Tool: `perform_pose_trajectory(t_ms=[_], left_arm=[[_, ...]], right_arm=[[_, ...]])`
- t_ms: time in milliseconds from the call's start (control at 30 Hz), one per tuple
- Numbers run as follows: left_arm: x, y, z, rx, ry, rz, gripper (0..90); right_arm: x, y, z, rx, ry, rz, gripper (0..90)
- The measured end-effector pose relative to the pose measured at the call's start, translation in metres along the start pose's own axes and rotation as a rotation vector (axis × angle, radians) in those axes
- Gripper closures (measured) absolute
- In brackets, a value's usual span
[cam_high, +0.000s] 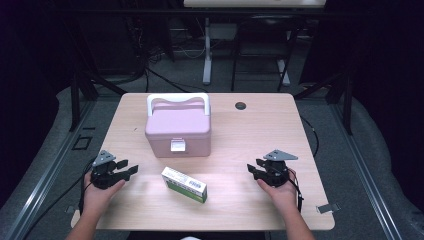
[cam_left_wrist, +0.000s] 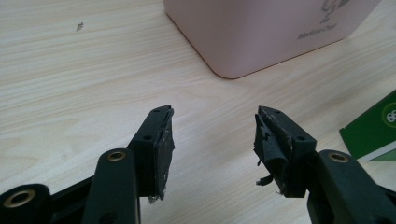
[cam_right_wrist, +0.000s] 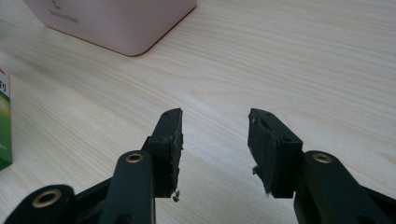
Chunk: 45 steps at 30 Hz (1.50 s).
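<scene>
Pink case (cam_high: 177, 131) closed, white handle up, high view; green box (cam_high: 184, 184) before it. Left gripper (cam_left_wrist: 214, 133), right gripper (cam_right_wrist: 215, 130) jaws parted, empty; case lettering legible in left gripper view.

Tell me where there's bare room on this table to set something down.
Bare wood lies right of the pink box, out to the table edge, and left of it. The middle front, around the green carton between both grippers, is crowded.
</scene>
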<state>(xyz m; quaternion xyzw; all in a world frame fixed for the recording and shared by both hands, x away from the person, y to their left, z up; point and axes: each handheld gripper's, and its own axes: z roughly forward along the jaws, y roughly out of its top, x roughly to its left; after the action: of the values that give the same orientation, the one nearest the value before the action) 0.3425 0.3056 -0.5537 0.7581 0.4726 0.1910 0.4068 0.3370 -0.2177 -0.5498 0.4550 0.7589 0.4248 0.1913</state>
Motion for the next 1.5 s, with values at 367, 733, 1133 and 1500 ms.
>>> perform_pose_trajectory(t_ms=[367, 733, 1133, 1500], left_arm=[[-0.002, -0.001, -0.001, 0.007, -0.016, -0.004, 47.2], [-0.004, -0.001, -0.005, 0.019, -0.026, 0.009, 47.0], [-0.004, -0.001, -0.003, 0.034, -0.037, 0.012, 46.6], [-0.003, -0.002, -0.005, 0.044, -0.033, 0.011, 46.6]], right_arm=[[0.007, 0.005, 0.005, 0.001, 0.019, -0.009, 51.2], [0.035, 0.015, 0.004, 0.005, 0.098, -0.07, 52.1], [0.081, 0.022, 0.004, 0.021, 0.242, -0.146, 49.3], [0.103, 0.026, 0.004, 0.039, 0.321, -0.196, 49.5]])
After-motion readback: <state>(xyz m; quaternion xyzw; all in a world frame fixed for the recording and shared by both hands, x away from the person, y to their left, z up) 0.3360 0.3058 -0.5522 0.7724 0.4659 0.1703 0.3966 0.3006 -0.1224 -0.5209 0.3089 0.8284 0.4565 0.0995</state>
